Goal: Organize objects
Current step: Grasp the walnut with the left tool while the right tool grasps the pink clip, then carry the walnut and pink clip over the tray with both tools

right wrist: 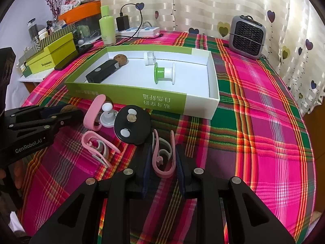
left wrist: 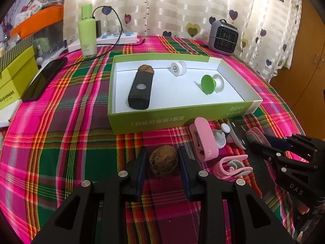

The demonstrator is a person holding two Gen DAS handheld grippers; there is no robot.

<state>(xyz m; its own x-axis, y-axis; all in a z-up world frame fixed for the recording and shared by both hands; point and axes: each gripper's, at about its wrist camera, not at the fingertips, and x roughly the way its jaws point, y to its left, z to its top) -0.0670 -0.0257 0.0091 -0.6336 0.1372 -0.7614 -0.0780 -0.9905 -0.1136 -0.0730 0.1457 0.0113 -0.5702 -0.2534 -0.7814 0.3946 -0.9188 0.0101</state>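
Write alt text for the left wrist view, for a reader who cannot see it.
The left gripper is shut on a brown walnut on a plaid tablecloth. Beyond lies an open green box holding a black device.

From the right wrist, our left gripper hides most of the walnut at nine o'clock. Box lettering stays unreadable to us. From the left wrist, our right gripper covers the pink clip; its contact there is unclear.
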